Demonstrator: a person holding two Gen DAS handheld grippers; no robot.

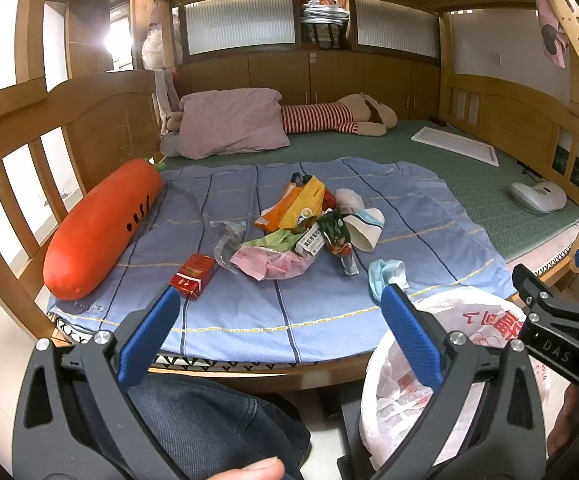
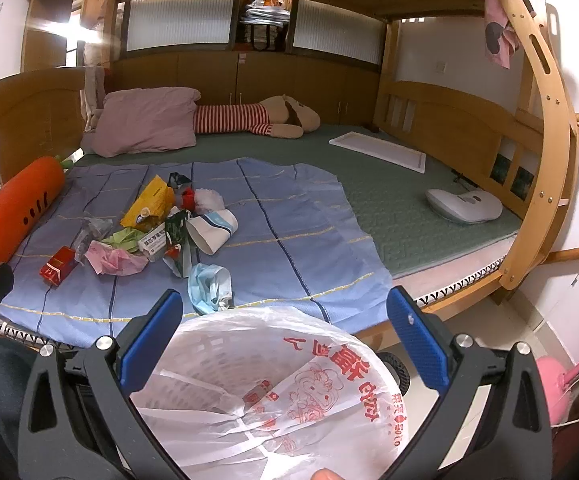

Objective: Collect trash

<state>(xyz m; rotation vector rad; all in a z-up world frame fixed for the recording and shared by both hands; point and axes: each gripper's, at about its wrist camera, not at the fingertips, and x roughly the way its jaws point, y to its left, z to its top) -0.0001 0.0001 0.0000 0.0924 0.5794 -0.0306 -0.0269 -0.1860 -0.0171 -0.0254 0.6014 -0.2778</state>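
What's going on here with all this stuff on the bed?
A person holds a two-finger gripper in each hand, about to clear trash off the bed. The left gripper and right gripper are both open and empty. A pile of litter lies untouched on the blue sheet: snack wrappers, a paper cup, a red box and a crumpled face mask. A bin lined with a white plastic bag waits beside the bed, below the right gripper.
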